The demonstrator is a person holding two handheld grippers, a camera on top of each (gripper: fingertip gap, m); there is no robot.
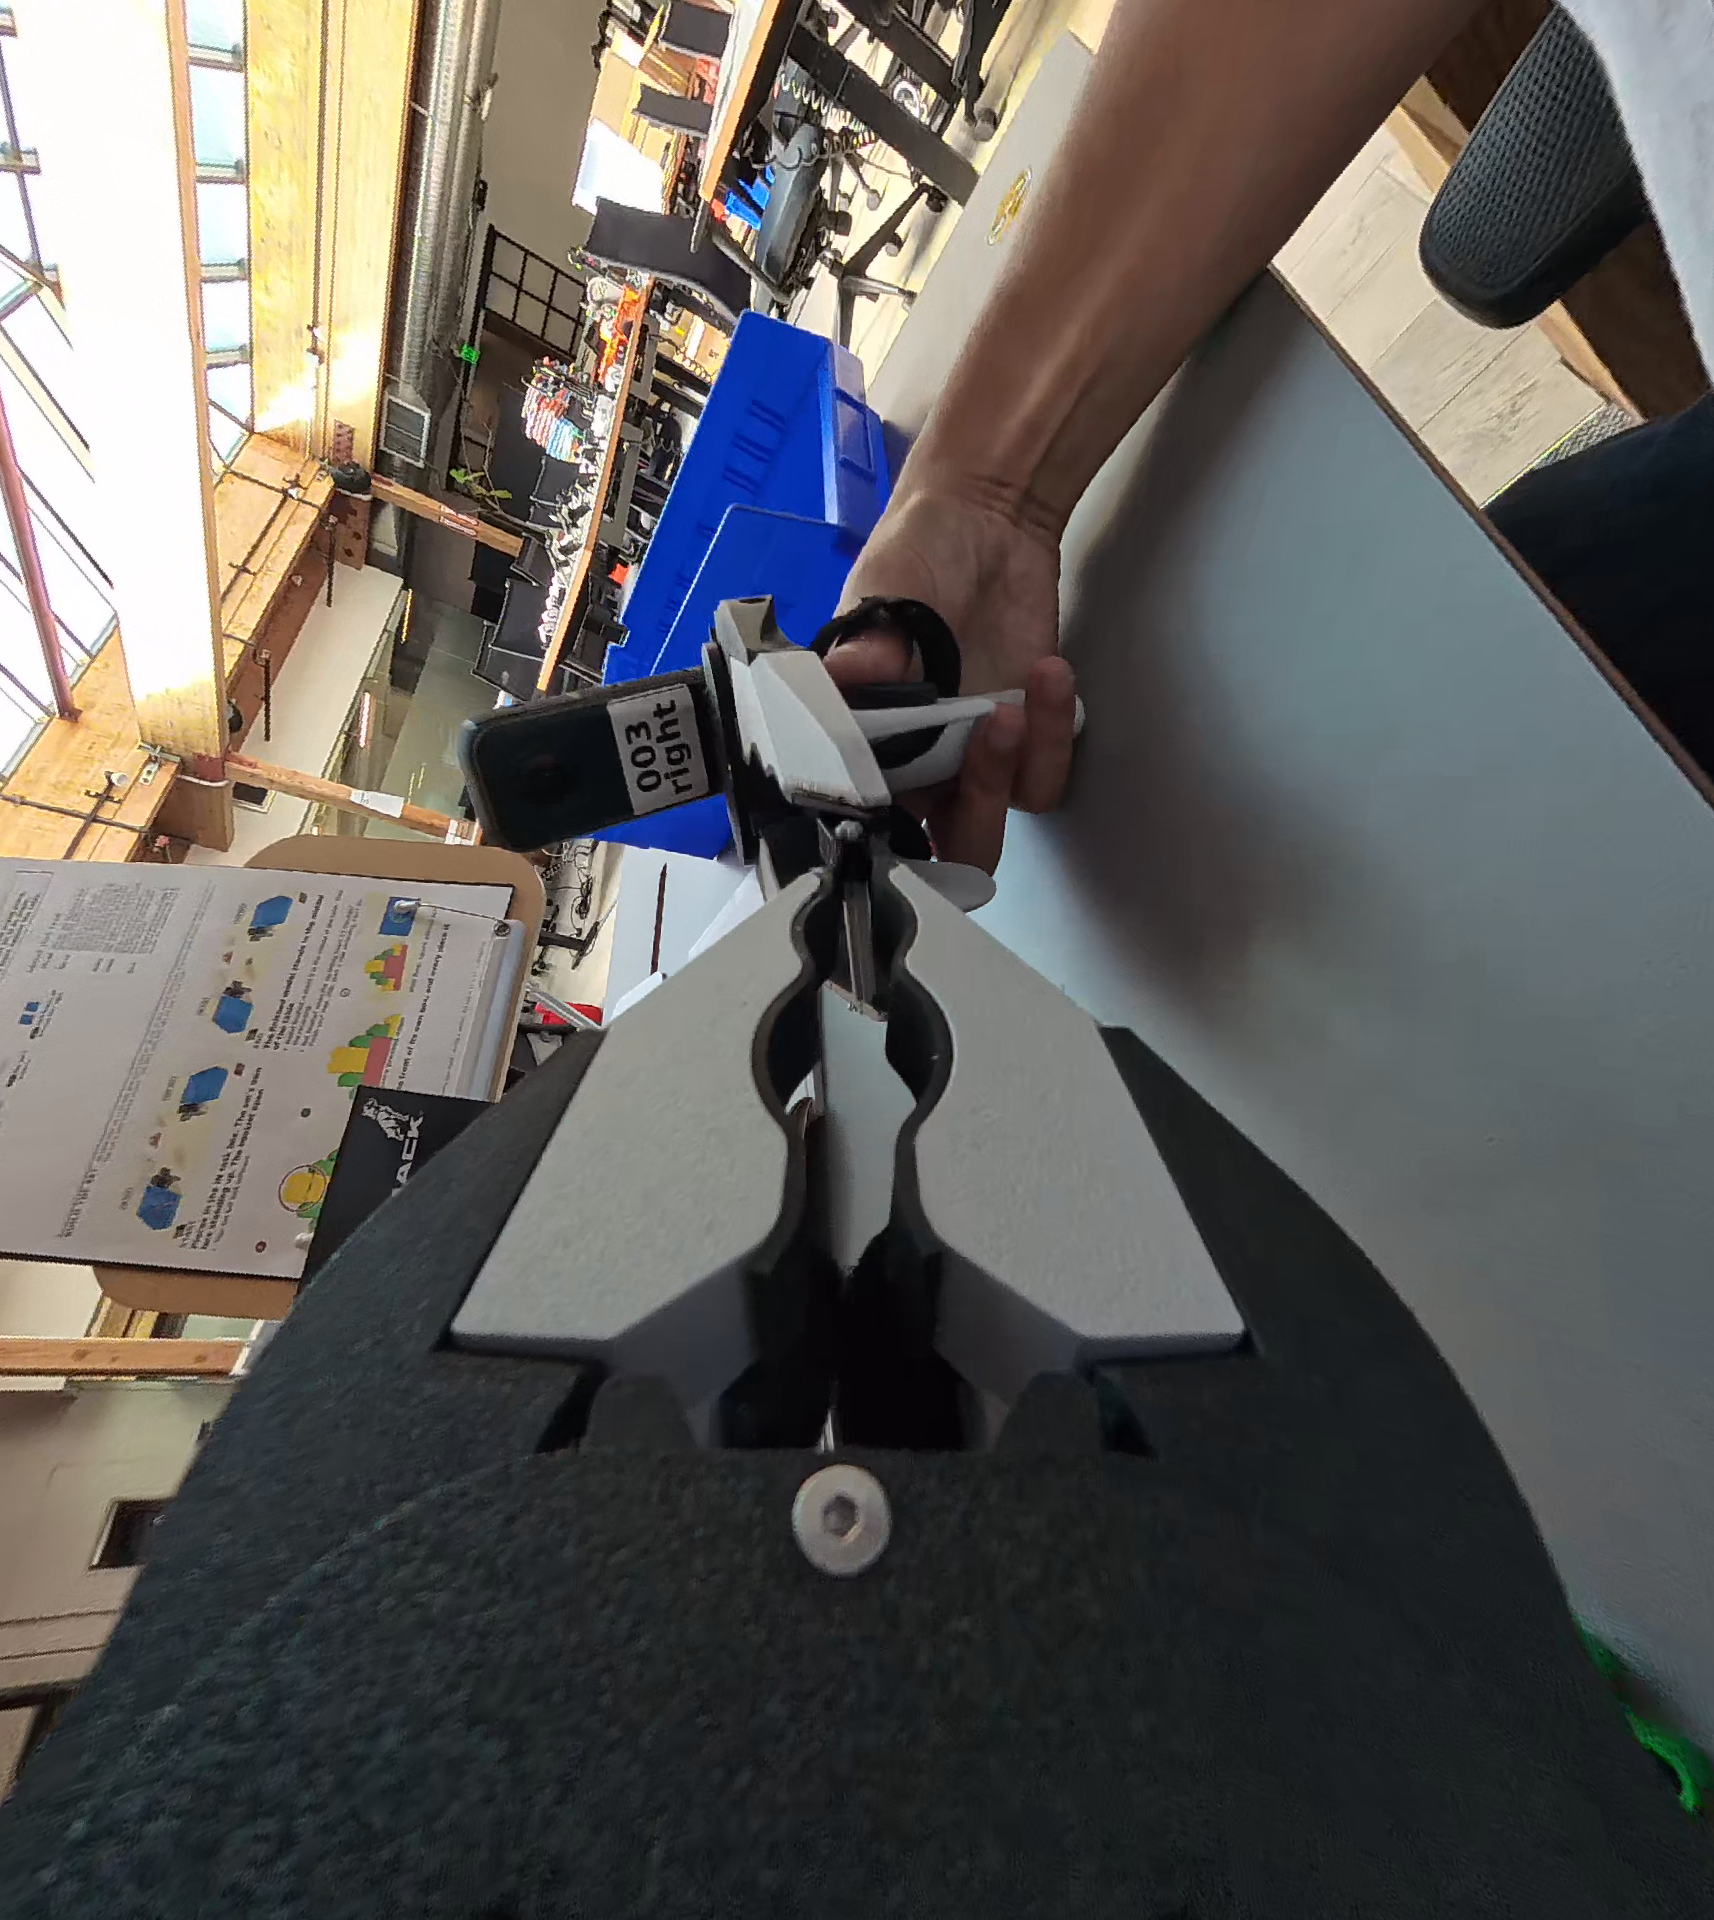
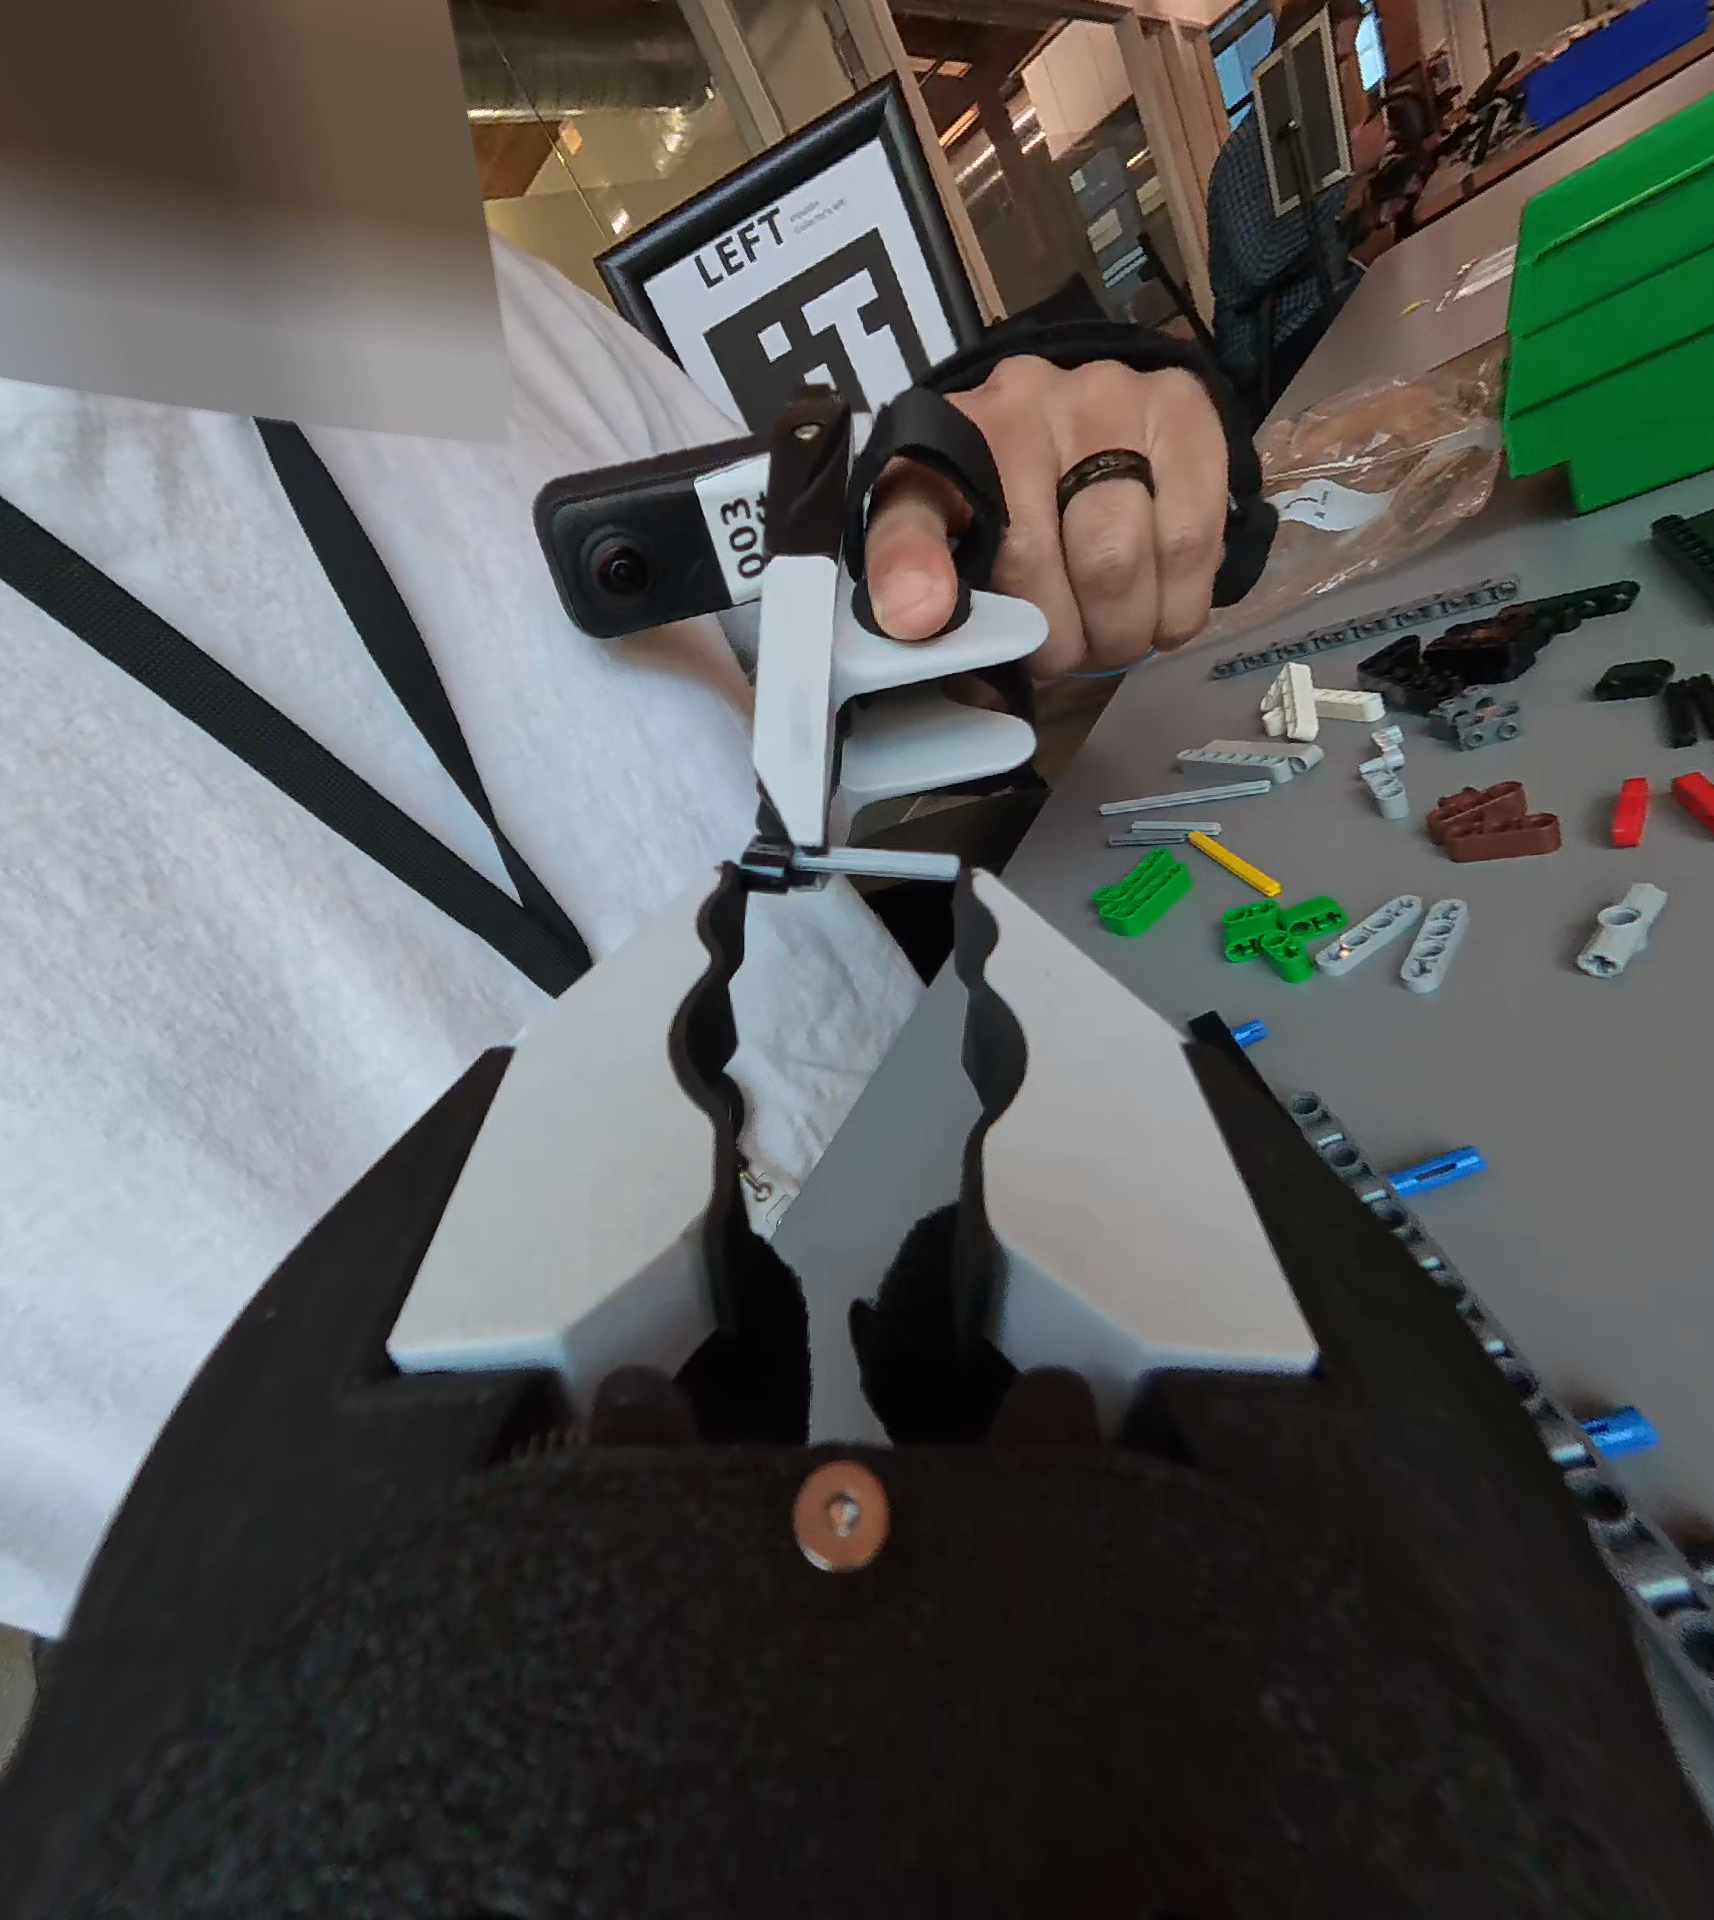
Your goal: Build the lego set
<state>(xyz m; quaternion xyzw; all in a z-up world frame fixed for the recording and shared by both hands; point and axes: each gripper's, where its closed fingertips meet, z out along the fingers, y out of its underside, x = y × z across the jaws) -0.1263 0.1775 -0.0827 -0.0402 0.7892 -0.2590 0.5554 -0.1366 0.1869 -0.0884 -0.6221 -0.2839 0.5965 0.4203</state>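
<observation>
Jaws of my left gripper (image 1: 858, 894) pressed nearly together, pinching thin grey axle (image 1: 858, 951) at tips. Jaws of my right gripper (image 2: 858, 883) spread wide; same axle (image 2: 884, 862) bridges gap between their tips, black bush (image 2: 765, 868) on its end against one tip. Cannot tell whether right tips press on axle ends. Both held above desk (image 2: 1455, 1070) edge. Loose parts well off to side on desk: green liftarms (image 2: 1141, 891), red pieces (image 2: 1710, 805), long grey beam (image 2: 1455, 1268) with blue pins.
</observation>
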